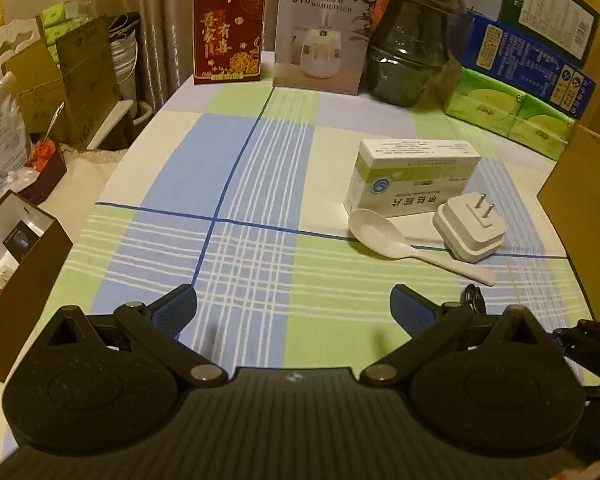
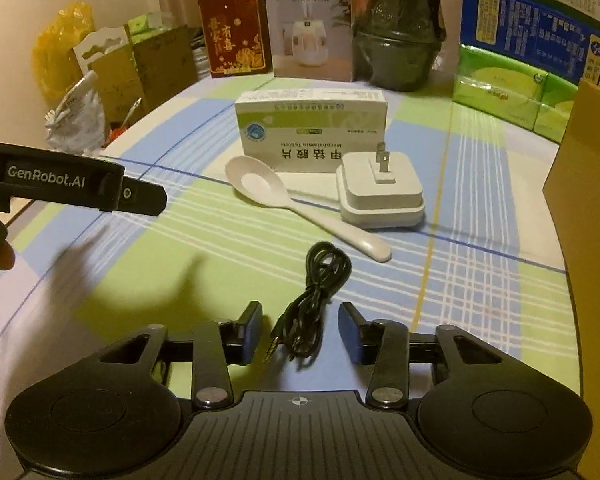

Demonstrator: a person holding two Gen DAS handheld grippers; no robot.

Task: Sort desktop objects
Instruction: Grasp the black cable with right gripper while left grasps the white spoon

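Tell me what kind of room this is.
Probably a home, at a dining or living-room table: a checked tablecloth, curtains behind, and household clutter such as a medicine box, spoon and tissue packs.

Landmark: medicine box (image 2: 312, 130), lying near the middle of the table (image 1: 236, 168).
Left of the medicine box: broad bare checked cloth, open for a gripper to pass.
Front of the medicine box: white spoon (image 2: 284, 200) and white plug adapter (image 2: 382, 196) lie just beside it, close together, blocking that side.
Nearer than the spoon: coiled black cable (image 2: 312, 300) lies between the right gripper (image 2: 300, 334) fingers, which stand apart from it.
Behind the medicine box: red packet (image 1: 229, 32), humidifier box (image 1: 320, 32) and dark wrapped bowls (image 1: 414, 40) form a wall.
Right of the medicine box: green tissue packs (image 1: 508, 116), blue carton (image 1: 528, 64) and brown cardboard (image 2: 584, 184) close the edge.
Far left: left gripper (image 1: 294, 308) stands over clear cloth.
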